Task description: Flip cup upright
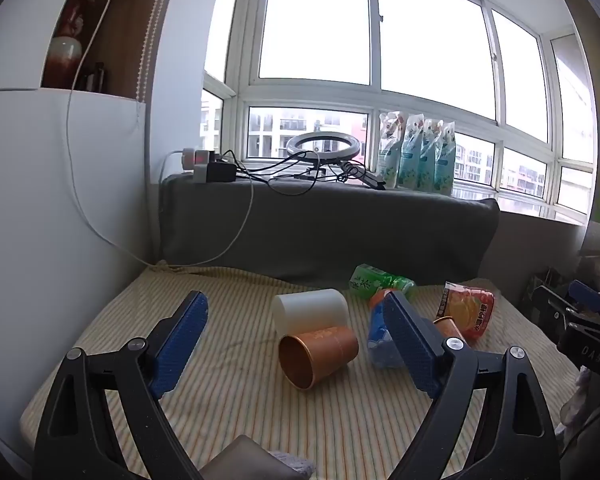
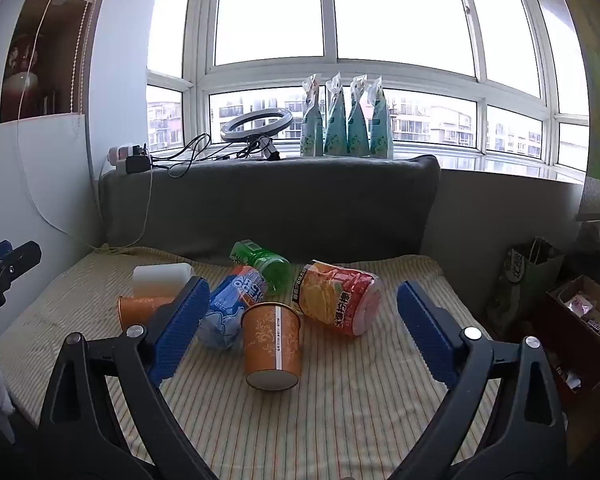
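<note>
Left tongs [image 1: 296, 340] spread wide, gripping nothing, hovering over striped cloth [image 1: 236, 408]. Copper cup [image 1: 318, 356] lying on its side between the blue pads, ahead of them and untouched, mouth turned toward the camera. White cup [image 1: 310, 312] also on its side, touching the copper cup from behind. Right tongs [image 2: 302, 312] likewise wide open and empty. Orange patterned cup [image 2: 272, 346] tipped over between those fingers, base toward the camera, rim against a blue bottle [image 2: 230, 308]. Beyond: green bottle [image 2: 262, 264] and red-orange snack canister [image 2: 338, 298], both lying down.
</note>
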The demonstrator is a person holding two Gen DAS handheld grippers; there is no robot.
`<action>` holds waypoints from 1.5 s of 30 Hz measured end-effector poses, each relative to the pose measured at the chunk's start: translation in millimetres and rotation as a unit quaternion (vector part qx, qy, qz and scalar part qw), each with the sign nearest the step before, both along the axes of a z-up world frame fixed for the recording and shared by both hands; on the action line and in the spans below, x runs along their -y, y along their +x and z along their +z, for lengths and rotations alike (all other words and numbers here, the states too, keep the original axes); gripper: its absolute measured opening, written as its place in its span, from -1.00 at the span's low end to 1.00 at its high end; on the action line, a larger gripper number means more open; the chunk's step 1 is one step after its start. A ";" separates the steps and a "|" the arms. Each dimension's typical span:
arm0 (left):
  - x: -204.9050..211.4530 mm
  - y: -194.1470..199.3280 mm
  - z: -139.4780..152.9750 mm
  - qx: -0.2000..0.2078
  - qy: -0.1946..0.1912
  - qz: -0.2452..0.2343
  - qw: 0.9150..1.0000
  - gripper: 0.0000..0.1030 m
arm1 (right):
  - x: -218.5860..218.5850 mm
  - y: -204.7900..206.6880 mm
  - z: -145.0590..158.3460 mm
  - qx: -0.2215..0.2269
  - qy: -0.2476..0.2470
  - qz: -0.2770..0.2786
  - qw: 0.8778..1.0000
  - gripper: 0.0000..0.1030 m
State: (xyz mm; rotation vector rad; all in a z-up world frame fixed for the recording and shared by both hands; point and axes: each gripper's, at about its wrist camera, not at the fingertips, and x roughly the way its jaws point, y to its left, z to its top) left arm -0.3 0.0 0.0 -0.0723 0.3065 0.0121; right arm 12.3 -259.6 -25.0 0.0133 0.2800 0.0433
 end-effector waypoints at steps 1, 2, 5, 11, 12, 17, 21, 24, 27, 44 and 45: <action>0.0 0.2 -0.1 0.000 0.001 0.001 1.000 0.73 | 0.0 0.0 0.0 0.001 0.002 -0.001 1.000 0.88; -0.2 0.6 -0.2 -0.001 0.001 0.001 1.000 0.73 | 0.1 -0.1 0.1 0.002 0.003 -0.002 1.000 0.88; -0.8 0.6 -0.3 -0.004 0.000 0.000 1.000 0.73 | -1.0 0.2 0.6 0.002 0.001 -0.002 1.000 0.88; -2.5 1.3 0.3 0.000 0.001 0.002 1.000 0.73 | 1.0 1.6 8.7 0.006 -0.002 -0.007 1.000 0.88; -2.7 0.4 0.0 0.002 0.001 0.003 1.000 0.73 | 1.9 -0.1 7.4 0.010 0.002 -0.008 1.000 0.88; -4.5 -1.4 1.7 0.001 0.000 0.004 1.000 0.73 | -1.8 -1.3 8.9 0.012 -0.001 -0.011 1.000 0.88; -3.5 -0.6 -0.1 0.000 0.000 0.006 1.000 0.73 | -1.7 -1.6 9.1 0.012 -0.001 -0.010 1.000 0.88; -2.4 -0.9 -0.7 0.001 0.001 0.006 1.000 0.73 | -1.3 -2.8 7.8 0.012 -0.002 -0.010 1.000 0.88; -1.8 -0.6 -1.1 0.001 0.003 0.004 1.000 0.73 | -1.2 0.9 8.4 0.011 -0.001 -0.010 1.000 0.88; 0.5 -2.3 0.3 0.002 0.004 0.003 1.000 0.73 | -1.0 0.2 8.2 0.012 -0.001 -0.010 1.000 0.88; 0.4 -2.1 0.6 0.002 0.004 0.003 1.000 0.73 | -0.9 0.1 8.1 0.012 -0.001 -0.010 1.000 0.88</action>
